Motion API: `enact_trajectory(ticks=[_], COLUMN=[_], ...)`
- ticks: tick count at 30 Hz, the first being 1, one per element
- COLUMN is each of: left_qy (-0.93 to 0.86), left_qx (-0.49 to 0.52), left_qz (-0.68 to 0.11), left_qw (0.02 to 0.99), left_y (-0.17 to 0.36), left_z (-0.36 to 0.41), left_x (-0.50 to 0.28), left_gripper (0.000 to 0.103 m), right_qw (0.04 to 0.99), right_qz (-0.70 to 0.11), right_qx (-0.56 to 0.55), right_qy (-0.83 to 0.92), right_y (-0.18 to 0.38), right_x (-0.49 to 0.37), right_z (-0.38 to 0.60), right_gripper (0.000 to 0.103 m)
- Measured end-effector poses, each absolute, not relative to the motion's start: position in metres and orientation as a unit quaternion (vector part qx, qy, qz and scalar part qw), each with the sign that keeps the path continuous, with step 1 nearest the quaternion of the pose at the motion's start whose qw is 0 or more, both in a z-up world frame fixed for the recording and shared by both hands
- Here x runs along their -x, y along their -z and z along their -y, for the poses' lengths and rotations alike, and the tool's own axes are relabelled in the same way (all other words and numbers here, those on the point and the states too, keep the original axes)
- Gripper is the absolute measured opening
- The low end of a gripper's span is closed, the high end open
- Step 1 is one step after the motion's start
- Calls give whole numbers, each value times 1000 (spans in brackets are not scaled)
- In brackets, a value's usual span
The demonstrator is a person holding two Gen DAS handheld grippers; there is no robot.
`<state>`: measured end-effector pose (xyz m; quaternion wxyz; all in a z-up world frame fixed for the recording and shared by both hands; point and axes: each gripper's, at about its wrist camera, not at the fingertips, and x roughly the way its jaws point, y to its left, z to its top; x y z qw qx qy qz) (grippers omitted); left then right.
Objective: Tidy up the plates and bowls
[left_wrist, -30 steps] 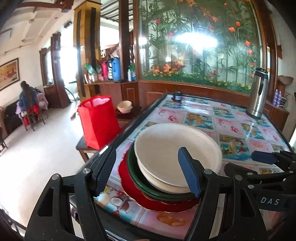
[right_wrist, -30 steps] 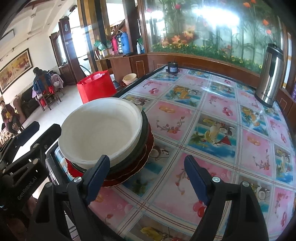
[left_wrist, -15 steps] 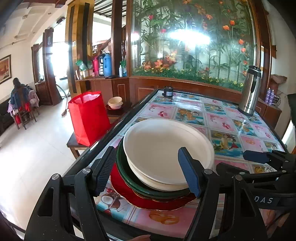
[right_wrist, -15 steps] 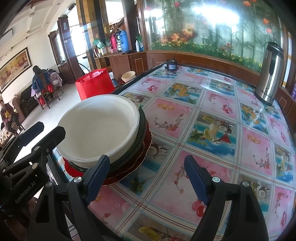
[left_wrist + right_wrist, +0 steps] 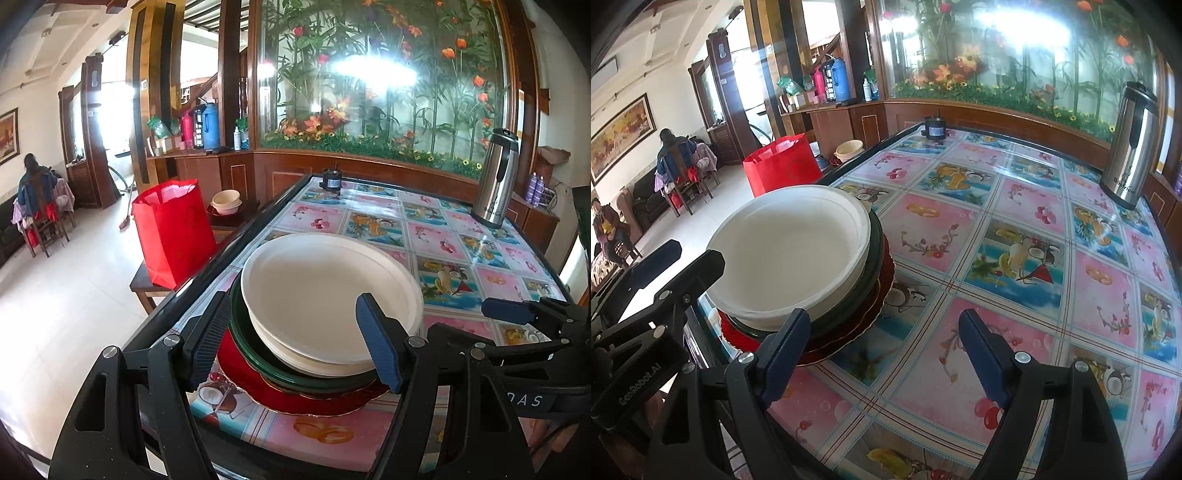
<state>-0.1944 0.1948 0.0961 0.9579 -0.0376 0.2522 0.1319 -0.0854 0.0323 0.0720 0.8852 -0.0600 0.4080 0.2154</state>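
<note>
A stack stands near the table's near left corner: a white bowl [image 5: 325, 288] on top, a dark green plate [image 5: 251, 350] under it, a red scalloped plate [image 5: 266, 395] at the bottom. It also shows in the right wrist view, with the bowl [image 5: 790, 254] on top. My left gripper [image 5: 295, 343] is open and empty, its jaws either side of the stack's near edge, not touching. My right gripper [image 5: 882, 350] is open and empty over the tablecloth, just right of the stack. The right gripper also shows in the left wrist view [image 5: 517, 314].
The table [image 5: 1015, 229] has a glossy fruit-pattern cloth. A steel thermos [image 5: 1130, 144] stands at the far right, a small black jar [image 5: 934, 127] at the far edge. A red bag [image 5: 173, 229] and cream bowls [image 5: 226, 201] sit on a low bench left of the table.
The left gripper has shifted a little, so the stack sits more central between its jaws. The right gripper has barely moved. Both stay open.
</note>
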Motion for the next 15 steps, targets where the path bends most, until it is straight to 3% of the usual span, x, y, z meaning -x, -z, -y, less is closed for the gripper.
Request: enact_trajectory(ticks=[15], left_qy=[-148], left_qx=[31], left_qz=[-245], left_qw=[958], left_y=[-92], left_z=[-193], left_x=[196], left_gripper=[71], right_qw=[882], right_qz=[-409], right_qx=[72], right_qy=[-224], right_y=[-73], right_x=[88], right_z=[-36], right_gripper=[83])
